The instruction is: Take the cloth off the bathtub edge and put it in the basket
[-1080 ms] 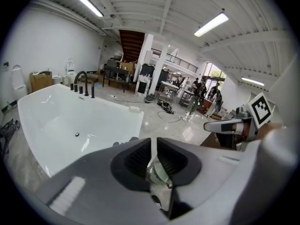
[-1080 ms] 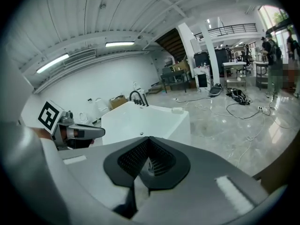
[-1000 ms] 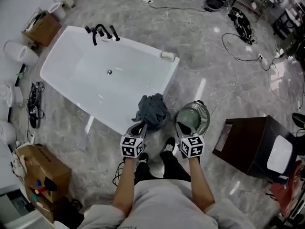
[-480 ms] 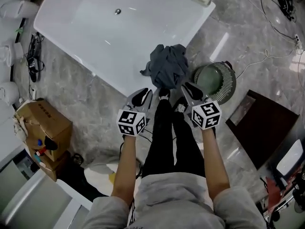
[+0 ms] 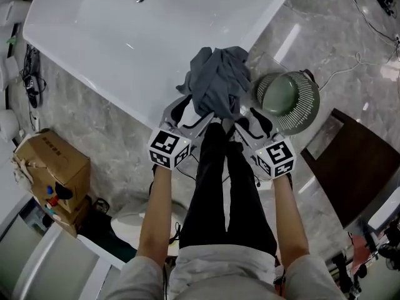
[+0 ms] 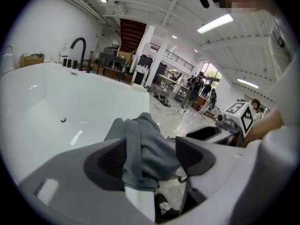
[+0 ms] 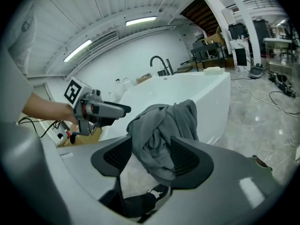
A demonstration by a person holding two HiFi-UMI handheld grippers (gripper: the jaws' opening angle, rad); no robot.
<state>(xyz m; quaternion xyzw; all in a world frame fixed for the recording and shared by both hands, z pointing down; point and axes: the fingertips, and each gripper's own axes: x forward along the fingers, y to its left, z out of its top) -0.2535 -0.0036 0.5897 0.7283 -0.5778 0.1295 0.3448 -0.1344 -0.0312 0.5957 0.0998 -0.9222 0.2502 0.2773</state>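
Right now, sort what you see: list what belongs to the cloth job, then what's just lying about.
Job:
cloth, on the tub edge
tub
basket, on the floor beside the tub
left tool and right tool, jaws opening, cloth between them

Lying about:
cardboard box
dark cabinet

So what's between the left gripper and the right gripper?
The grey cloth draped on the bathtub edge, per the head view; left gripper and right gripper are both opening, cloth between their fingers.
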